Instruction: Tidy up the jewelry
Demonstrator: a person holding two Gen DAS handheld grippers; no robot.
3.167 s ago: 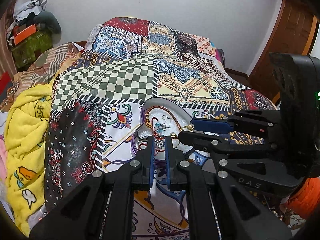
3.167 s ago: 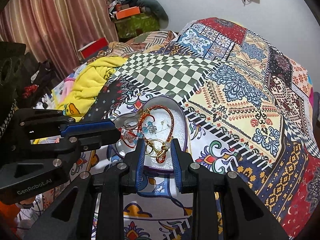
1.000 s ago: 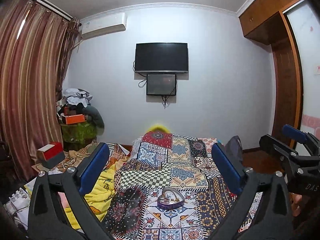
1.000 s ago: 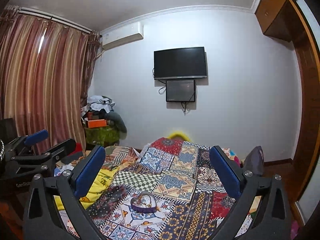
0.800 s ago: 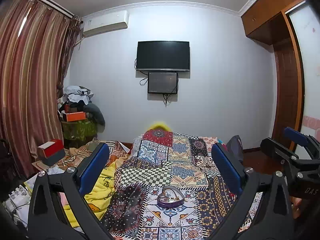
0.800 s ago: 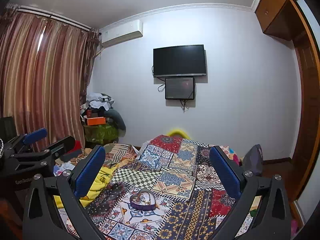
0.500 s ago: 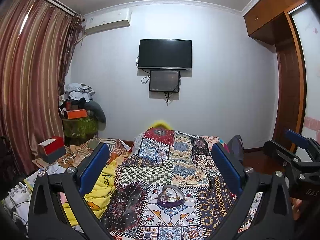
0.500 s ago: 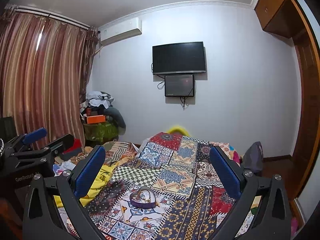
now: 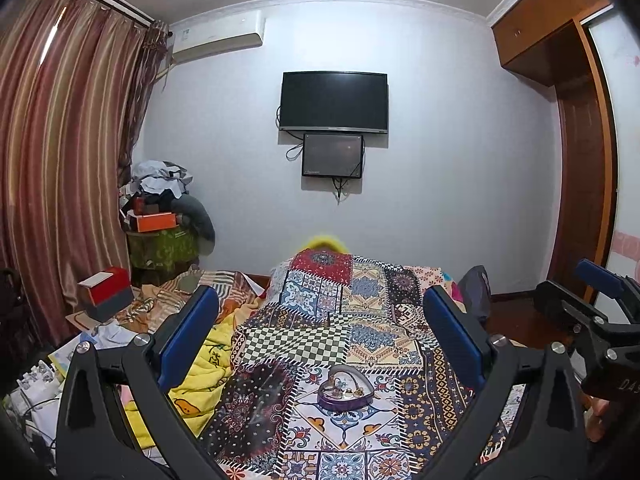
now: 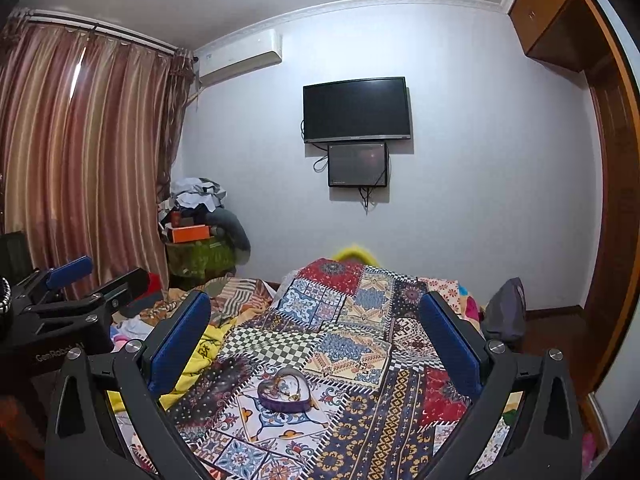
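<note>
Purple heart-shaped jewelry tray (image 9: 346,390) sits on the patchwork bedspread (image 9: 360,320), pieces gathered inside. You hold left gripper (image 9: 320,344) and right gripper (image 10: 314,344) well back, fingers spread wide, empty; sorting looks finished.

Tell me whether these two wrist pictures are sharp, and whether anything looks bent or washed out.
Left wrist view: sharp, but the fisheye bows the striped brown curtain and ceiling moulding. Right wrist view: the same bowing; daylight glares through the curtain; the purple heart-shaped jewelry box is too small for detail.

A dark television (image 9: 334,101) hangs above a patchwork bedspread (image 9: 360,316).
</note>
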